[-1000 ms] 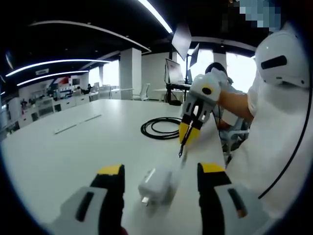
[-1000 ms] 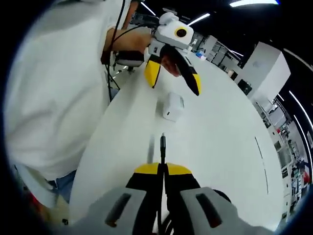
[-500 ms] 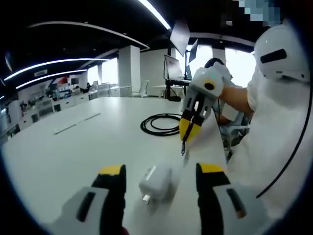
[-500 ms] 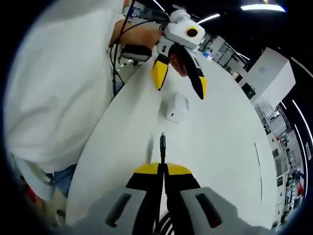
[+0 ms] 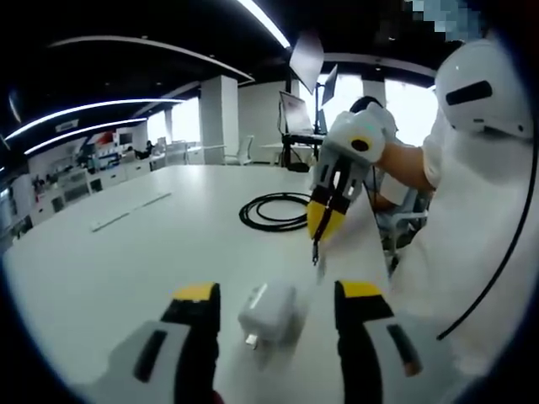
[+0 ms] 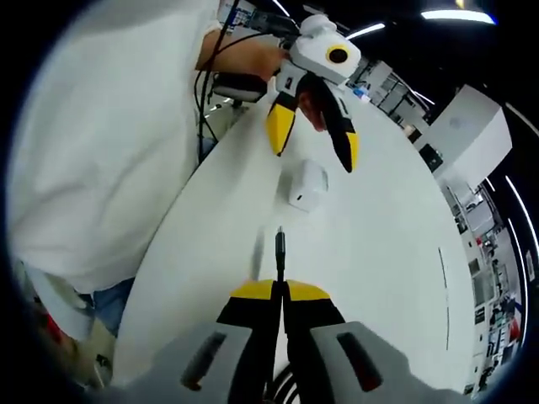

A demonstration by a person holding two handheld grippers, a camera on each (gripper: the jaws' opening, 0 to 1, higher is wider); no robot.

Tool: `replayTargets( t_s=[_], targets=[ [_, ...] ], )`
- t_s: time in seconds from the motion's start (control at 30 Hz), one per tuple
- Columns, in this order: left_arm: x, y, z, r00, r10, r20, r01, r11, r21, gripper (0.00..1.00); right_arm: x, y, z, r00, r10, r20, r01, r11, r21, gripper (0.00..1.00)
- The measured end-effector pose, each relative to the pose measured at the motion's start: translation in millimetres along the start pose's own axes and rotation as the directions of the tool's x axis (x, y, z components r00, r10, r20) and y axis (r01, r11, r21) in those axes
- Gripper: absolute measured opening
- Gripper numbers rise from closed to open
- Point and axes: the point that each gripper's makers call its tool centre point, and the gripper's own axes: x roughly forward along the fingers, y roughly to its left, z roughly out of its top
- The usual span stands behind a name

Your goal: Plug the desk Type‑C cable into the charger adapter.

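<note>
Type-C cable [image 6: 280,244] pinched in right gripper [image 6: 280,290], bottom centre of right gripper view, plug tip poking up past the shut yellow jaw tips toward frame centre. Coiled slack of the same black cable lying on white table [image 5: 101,269], centre of left gripper view.

Largest first: table, filling lower half of both views, smooth and bare around the work. Person's white shirt [image 6: 93,143], left side of right gripper view, close to table edge. Left gripper [image 5: 268,299], bottom of left gripper view, jaws wide apart, straddling charger adapter [image 5: 268,313] without touching it. Adapter small, white, lying loose on table at lower centre; seen also just above centre in right gripper view, below the other gripper's spread yellow tips. Dark slot or prong on adapter's near face, lower centre of left gripper view; port side too small to tell. Plug near adapter, not yet in contact.

Risks, judged:
- Adapter unclamped, so plug push likely to slide or spin it on slick table; cause: left jaws open.
- Port possibly not facing plug; misaligned jab scraping the casing or bending the connector.
- Short plug stub held at tips only; possible pivot in the jaws under sideways load.
- Left jaws closing off-centre could flip adapter or cover the port.
- Cable slack snagging and tugging plug off line.
</note>
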Motion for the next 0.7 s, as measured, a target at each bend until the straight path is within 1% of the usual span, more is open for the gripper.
replayTargets(
  t_s=[0.2,0.33,0.4,0.47,0.5,0.6,0.7],
  targets=[
    [2.0,-0.3,-5.3,0.999,0.004,-0.035,-0.003,0.999,0.033,0.52,-0.4,-1.2,-0.6,1.0,-0.001,-0.002,0.001,1.0,0.001,0.01],
    [2.1,-0.1,-5.7,0.999,0.003,-0.037,-0.002,0.999,0.032,0.52,-0.9,-1.9,-1.5,1.0,-0.003,-0.002,0.003,1.0,0.004,0.01],
    [1.9,0.9,-5.7,0.999,0.007,-0.038,-0.006,0.999,0.037,0.49,-0.9,-2.0,-1.7,1.0,-0.003,-0.002,0.003,1.0,0.003,0.01],
    [1.4,1.5,-6.1,0.999,0.006,-0.042,-0.004,0.999,0.049,0.41,-0.9,-2.4,-1.4,1.0,-0.003,0.001,0.003,1.0,0.007,0.01],
    [1.2,0.6,-6.3,0.999,-0.001,-0.043,0.003,0.998,0.057,0.4,-0.8,-2.3,-1.7,1.0,-0.004,0.001,0.004,1.0,0.007,0.01],
    [1.9,1.3,-7.6,0.999,0.001,-0.053,0.002,0.999,0.05,0.43,-0.7,-1.9,-1.9,1.0,-0.004,0.001,0.004,1.0,0.008,0.01],
    [1.8,2.6,-8.4,0.998,0.003,-0.057,-0.001,0.999,0.052,0.43,-1.2,-2.0,-1.8,1.0,-0.006,0.003,0.006,1.0,0.009,0.01]
  ],
)
